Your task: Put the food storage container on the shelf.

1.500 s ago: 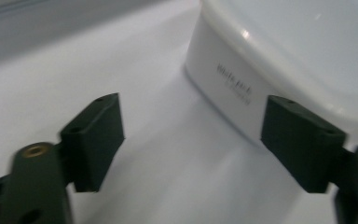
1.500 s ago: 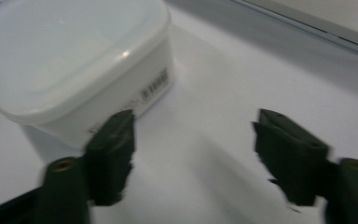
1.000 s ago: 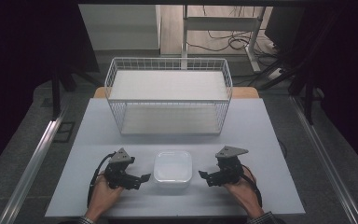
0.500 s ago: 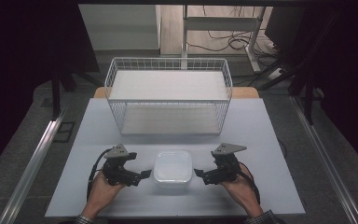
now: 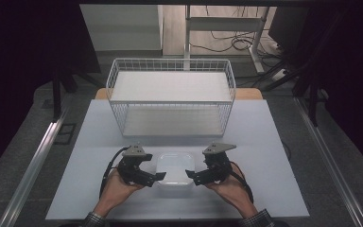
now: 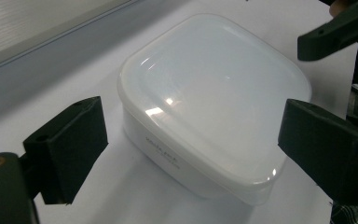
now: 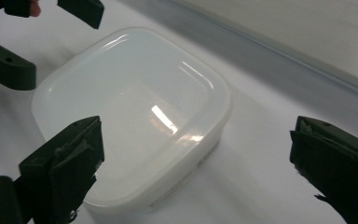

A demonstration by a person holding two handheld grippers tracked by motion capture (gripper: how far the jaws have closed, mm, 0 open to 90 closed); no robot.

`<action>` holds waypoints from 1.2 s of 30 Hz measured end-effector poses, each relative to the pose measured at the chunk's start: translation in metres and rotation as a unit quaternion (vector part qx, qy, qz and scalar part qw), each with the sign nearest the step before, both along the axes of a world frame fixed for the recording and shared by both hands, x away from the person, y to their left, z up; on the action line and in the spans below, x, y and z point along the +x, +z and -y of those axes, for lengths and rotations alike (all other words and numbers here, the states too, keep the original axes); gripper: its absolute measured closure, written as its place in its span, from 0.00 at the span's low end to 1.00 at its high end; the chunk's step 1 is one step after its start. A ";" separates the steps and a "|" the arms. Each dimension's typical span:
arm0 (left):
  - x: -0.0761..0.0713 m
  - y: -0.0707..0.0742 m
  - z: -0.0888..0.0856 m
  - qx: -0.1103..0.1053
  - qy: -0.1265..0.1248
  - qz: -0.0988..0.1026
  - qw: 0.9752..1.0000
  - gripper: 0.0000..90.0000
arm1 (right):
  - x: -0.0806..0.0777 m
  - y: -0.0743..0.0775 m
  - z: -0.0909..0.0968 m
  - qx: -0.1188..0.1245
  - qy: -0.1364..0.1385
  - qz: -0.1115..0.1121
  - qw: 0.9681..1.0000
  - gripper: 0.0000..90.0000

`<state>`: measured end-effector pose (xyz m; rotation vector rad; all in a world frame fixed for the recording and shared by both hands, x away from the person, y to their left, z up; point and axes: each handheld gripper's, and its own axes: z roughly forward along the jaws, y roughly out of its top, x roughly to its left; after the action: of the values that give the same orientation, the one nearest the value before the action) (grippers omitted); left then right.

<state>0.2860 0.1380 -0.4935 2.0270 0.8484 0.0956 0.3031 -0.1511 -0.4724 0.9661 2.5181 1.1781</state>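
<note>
A white plastic container [image 5: 175, 169] with its lid on sits flat on the near part of the pale table [image 5: 264, 142], about midway between its left and right edges, with small grey print low on the side wall seen in the left gripper view [image 6: 214, 102] and a soft glare across the lid in the right gripper view [image 7: 130, 112]. The left gripper [image 5: 157, 177] is just at the container's left side, its jaws spread wide; they have just been closing a little, and in the left gripper view they flank a corner of the container without pressing on it, bare table showing between the nearer jaw and the wall. The right gripper [image 5: 189, 176] stands at the container's right side, jaws likewise spread wide, one low beside the container's near corner and the other well off to the side over bare table, neither touching. Each gripper is held in a hand coming in from the near edge. Beyond the container, farther back on the table, stands a white wire basket [image 5: 170, 97], well apart from both grippers
</note>
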 end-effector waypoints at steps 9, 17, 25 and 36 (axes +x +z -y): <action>0.007 -0.015 0.010 -0.003 -0.018 -0.029 0.999 0.07 | 0.004 -0.014 -0.006 0.003 0.016 -0.043 0.999 0.10; 0.002 -0.015 0.003 -0.030 -0.016 -0.077 0.996 0.26 | 0.006 -0.017 -0.001 0.047 0.016 -0.138 0.989 0.29; -0.013 -0.010 -0.012 -0.054 0.006 -0.087 0.995 0.64 | -0.003 -0.005 0.013 0.057 -0.007 -0.158 0.986 0.64; -0.018 -0.003 -0.017 -0.074 0.050 -0.058 0.994 0.89 | -0.016 0.003 0.010 0.050 -0.060 -0.088 0.993 0.86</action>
<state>0.2679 0.1552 -0.4967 1.8645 1.0012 -0.0283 0.2867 -0.1612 -0.4696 1.2806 2.5109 1.2435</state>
